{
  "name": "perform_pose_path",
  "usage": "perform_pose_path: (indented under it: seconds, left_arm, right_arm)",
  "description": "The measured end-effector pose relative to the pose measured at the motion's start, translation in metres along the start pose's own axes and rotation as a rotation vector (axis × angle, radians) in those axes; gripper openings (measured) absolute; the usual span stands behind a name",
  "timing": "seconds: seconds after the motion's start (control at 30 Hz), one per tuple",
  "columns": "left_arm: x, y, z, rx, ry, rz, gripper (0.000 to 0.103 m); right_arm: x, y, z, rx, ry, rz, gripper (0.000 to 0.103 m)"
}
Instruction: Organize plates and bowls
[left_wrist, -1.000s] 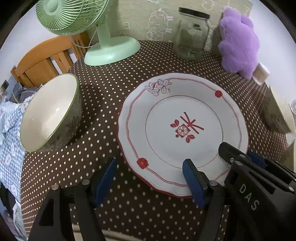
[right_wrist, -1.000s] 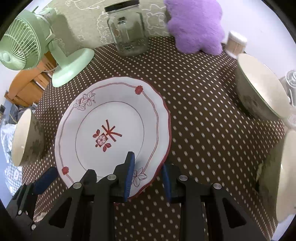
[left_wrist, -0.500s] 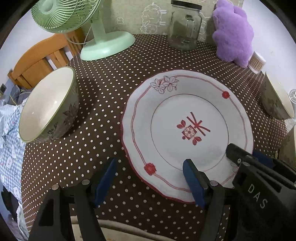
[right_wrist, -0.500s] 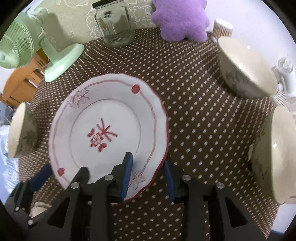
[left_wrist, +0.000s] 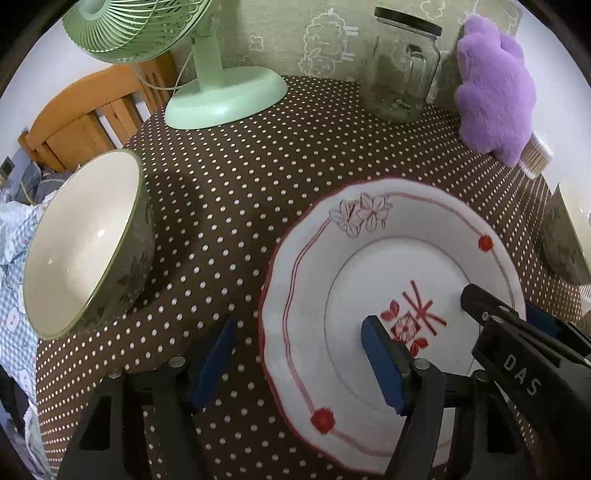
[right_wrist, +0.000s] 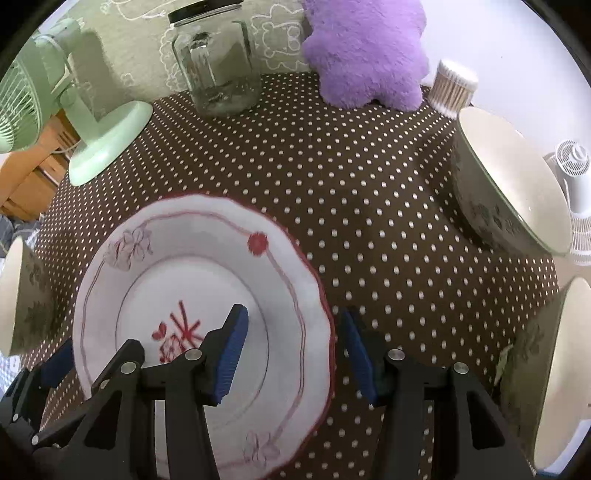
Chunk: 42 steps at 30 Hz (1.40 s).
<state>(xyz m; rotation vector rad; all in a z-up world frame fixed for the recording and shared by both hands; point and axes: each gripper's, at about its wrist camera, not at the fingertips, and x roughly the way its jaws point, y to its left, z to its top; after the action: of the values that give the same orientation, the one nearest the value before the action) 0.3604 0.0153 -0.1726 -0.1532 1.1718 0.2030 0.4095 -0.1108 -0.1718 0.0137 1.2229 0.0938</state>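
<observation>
The tabletop (left_wrist: 258, 184) is covered in brown cloth with small white dots; the plate (left_wrist: 303, 332) is white with a wavy red rim, thin red lines, red flowers and a red flower emblem at its middle; the bowl (left_wrist: 85, 251) is cream inside, grey-green outside with dark leaf prints; the fan (left_wrist: 221, 96) is pale green; the plush toy (right_wrist: 365, 51) is purple; the jar (right_wrist: 218, 66) is clear glass with a black lid.

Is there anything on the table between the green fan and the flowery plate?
No, only bare dotted tablecloth lies between the fan and the plate, as the left wrist view shows.
</observation>
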Motion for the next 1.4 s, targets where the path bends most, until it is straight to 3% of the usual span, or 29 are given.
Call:
perform_pose_path:
  seconds: [0.23, 0.67, 1.03, 1.4]
  left_arm:
    - [0.005, 0.0, 0.006, -0.01, -0.007, -0.038, 0.065]
    - [-0.007, -0.01, -0.007, 0.052, -0.029, -0.046, 0.061]
    - [-0.037, -0.013, -0.036, 0.116, -0.03, -0.1, 0.061]
    - [-0.08, 0.0, -0.053, 0.138, -0.057, -0.148, 0.061]
  right_arm:
    - [0.009, 0.007, 0.016, -0.009, -0.026, 0.025, 0.056]
    - [-0.008, 0.004, -0.011, 0.02, -0.014, 0.002, 0.049]
    - [-0.053, -0.013, -0.052, 0.058, -0.024, -0.049, 0.049]
    - [-0.104, -0.002, -0.076, 0.098, -0.08, -0.072, 0.049]
